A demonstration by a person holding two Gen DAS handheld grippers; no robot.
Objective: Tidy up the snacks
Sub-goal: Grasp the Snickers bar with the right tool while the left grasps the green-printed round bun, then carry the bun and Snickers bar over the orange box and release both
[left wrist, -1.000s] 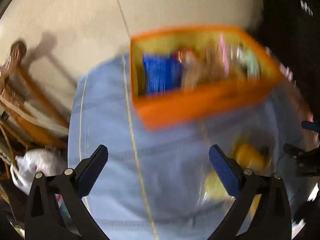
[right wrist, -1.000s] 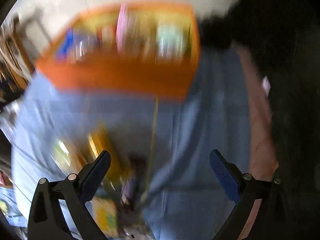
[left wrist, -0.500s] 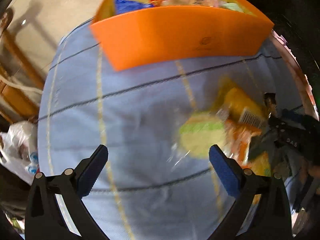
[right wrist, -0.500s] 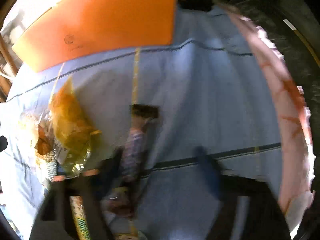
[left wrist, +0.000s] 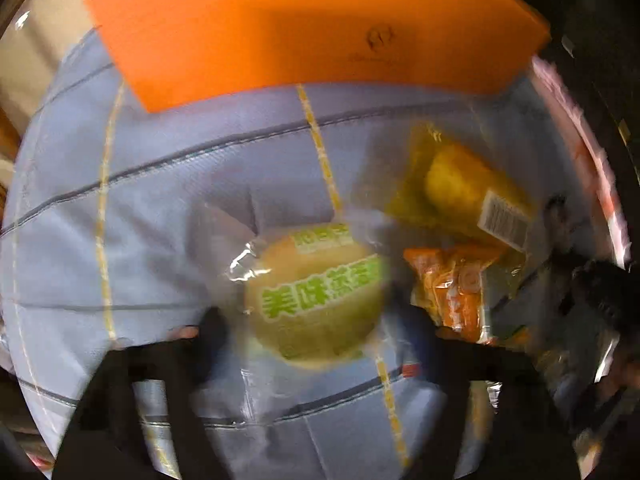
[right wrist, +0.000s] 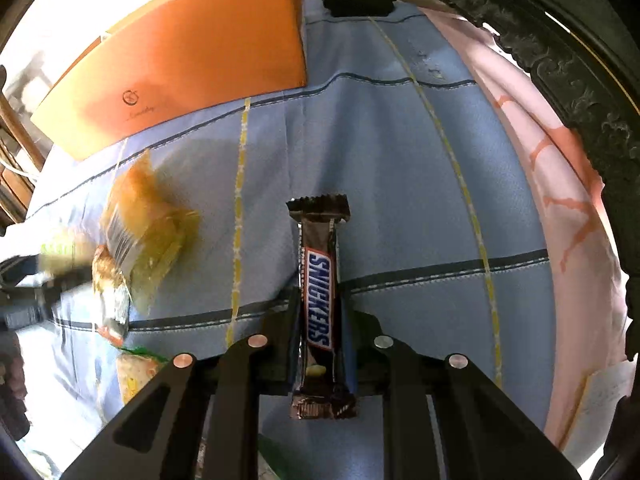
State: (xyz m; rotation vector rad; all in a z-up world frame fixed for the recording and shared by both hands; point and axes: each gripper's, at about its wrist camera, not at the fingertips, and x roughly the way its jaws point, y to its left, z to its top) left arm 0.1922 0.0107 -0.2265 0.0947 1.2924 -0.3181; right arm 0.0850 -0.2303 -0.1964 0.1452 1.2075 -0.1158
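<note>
On the blue checked cloth (right wrist: pixel 400 184), short of the orange box (right wrist: pixel 180 60), my right gripper (right wrist: pixel 320 344), wide apart a second before, had clamped the Snickers bar (right wrist: pixel 318 300); my left gripper (left wrist: pixel 316 328) had dropped and was closing around the round green-labelled cake (left wrist: pixel 316 296); both snacks seemed ready for boxing.

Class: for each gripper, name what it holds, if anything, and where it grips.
Right gripper: Snickers bar, lower middle. Left gripper: closing around round cake packet; contact unclear.

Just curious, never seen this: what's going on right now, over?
Right gripper closing on chocolate bar. Left gripper closing around round cake, blurred. Orange box ahead, nothing blocking.
</note>
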